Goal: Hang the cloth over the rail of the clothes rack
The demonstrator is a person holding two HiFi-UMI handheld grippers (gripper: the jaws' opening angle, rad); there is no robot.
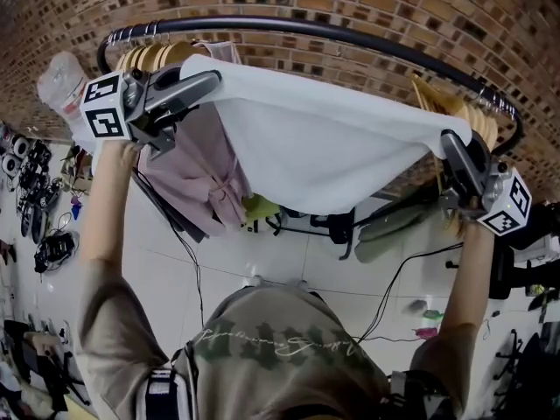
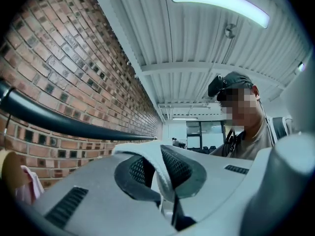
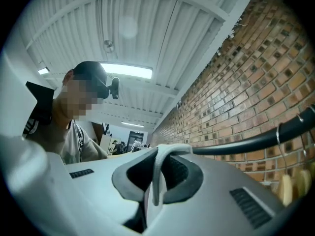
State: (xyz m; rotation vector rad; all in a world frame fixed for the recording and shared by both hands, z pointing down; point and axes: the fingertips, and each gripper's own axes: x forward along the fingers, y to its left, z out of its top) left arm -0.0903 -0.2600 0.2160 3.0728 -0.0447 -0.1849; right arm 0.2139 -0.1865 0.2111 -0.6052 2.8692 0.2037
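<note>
The left gripper [image 2: 160, 173] was pinched nearly shut on a folded edge of the cloth [image 1: 324, 147]. The right gripper [image 3: 157, 173] was clamped the same way on the opposite corner. In the head view the left one sat at 10 o'clock and the right at 3 o'clock. The cloth was stretched between them and sagged toward 6 o'clock. The rail [image 1: 350, 38] arched just beyond at 12 o'clock, its dark tube bare above the cloth's top edge. Hangers [image 1: 153, 55] and a pink garment [image 1: 188, 178] hung by the left gripper. The cloth seemed spread and raised to rail height, but not yet over it. What looked left to do was to carry the top edge over the rail, lower it, and let go.
</note>
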